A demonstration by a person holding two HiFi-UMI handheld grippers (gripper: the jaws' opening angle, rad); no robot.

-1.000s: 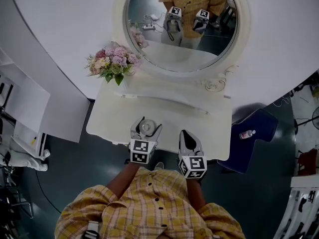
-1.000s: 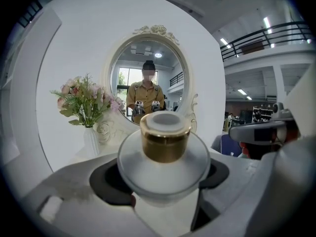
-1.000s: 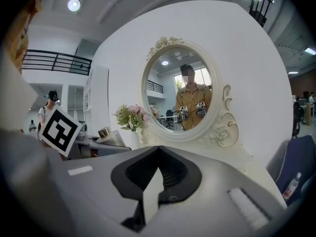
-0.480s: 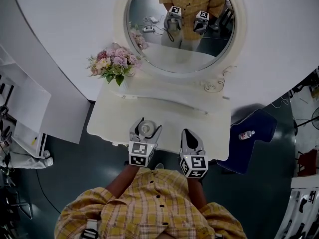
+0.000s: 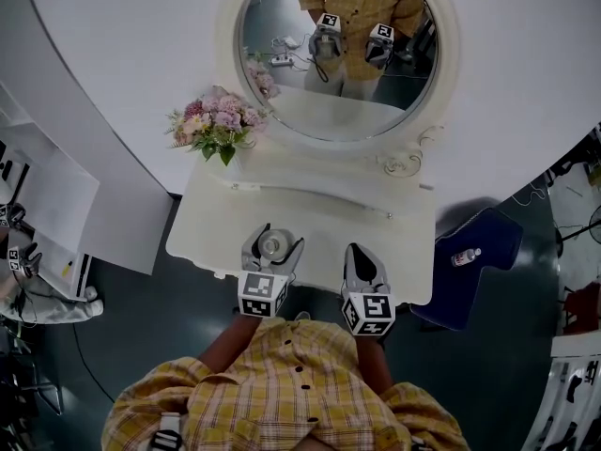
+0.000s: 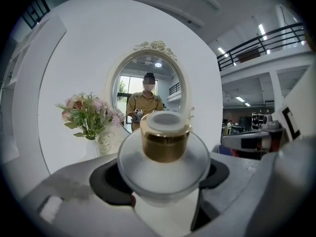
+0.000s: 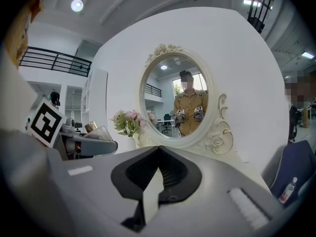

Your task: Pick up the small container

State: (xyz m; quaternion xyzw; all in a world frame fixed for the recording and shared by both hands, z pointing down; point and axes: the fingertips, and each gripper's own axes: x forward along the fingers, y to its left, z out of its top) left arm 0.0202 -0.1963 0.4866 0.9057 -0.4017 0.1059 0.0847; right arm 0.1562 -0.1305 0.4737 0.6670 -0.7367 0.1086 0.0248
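Note:
The small container point(image 5: 273, 244) is a frosted glass jar with a gold collar and a white lid. It sits between the jaws of my left gripper point(image 5: 273, 239), which is shut on its body, over the front of the white dressing table point(image 5: 319, 209). In the left gripper view the container point(image 6: 165, 144) fills the middle, with both dark pads point(image 6: 106, 181) pressed to its sides. My right gripper point(image 5: 362, 256) is beside it at the table's front edge. In the right gripper view the right gripper point(image 7: 157, 174) is shut with nothing in it.
A vase of pink flowers point(image 5: 214, 125) stands at the table's back left. An oval mirror point(image 5: 338, 54) rises behind the table. A dark blue seat point(image 5: 474, 242) with a small bottle point(image 5: 466, 254) on it is to the right. White shelving point(image 5: 47, 205) stands on the left.
Almost nothing differs. The left gripper stays shut on the container and the right stays shut; both sit slightly lower in the head view.

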